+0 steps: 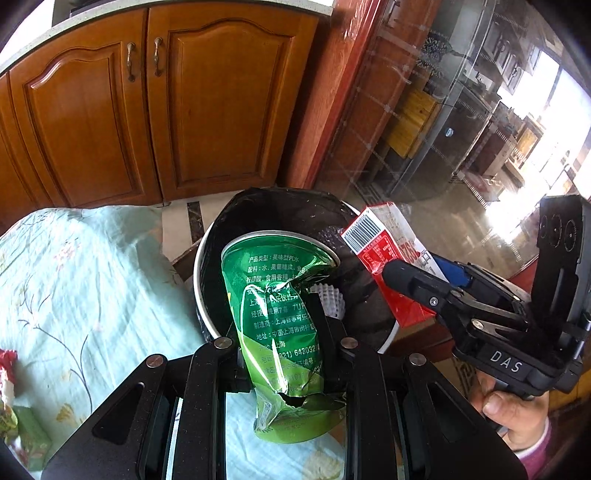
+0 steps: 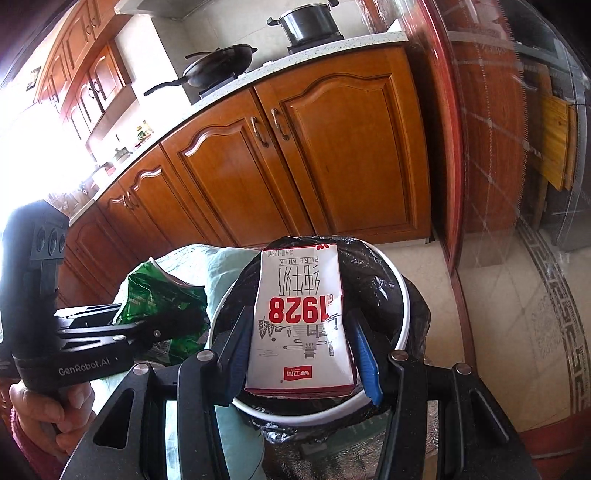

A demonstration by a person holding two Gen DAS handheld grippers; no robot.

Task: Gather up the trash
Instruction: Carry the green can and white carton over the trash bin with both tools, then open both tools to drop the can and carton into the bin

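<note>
Cabinets (image 2: pixel 295 155) of orange-brown wood fill the background, with a wok (image 2: pixel 221 66) and a pot (image 2: pixel 308 22) up on the tabletop (image 2: pixel 332 44) above them. Below, a pale floral cloth (image 1: pixel 85 280) covers the surface at your left, and beside its edge stands the trash bin (image 2: pixel 400 291) — white rim, black bag lining it (something white and ribbed lies inside, too small to name).

Your left tongs (image 1: pixel 284 350) are closed on a crushed green can (image 1: pixel 277 306), its upper end reaching over the bin's rim while its lower end hangs above the cloth. Your right tongs (image 2: pixel 301 354) grip a red-and-white milk carton (image 2: pixel 301 321) between the blue pads (image 2: pixel 365 354), holding it directly above the bin's opening — printed "1928" and "PURE MILK", upside down from the right wrist camera. From the left wrist camera the carton's barcode end tilts toward the can, the two near but apart.

At the far left edge of the cloth lie more wrappers (image 1: pixel 9 391), red and green, blurred.
</note>
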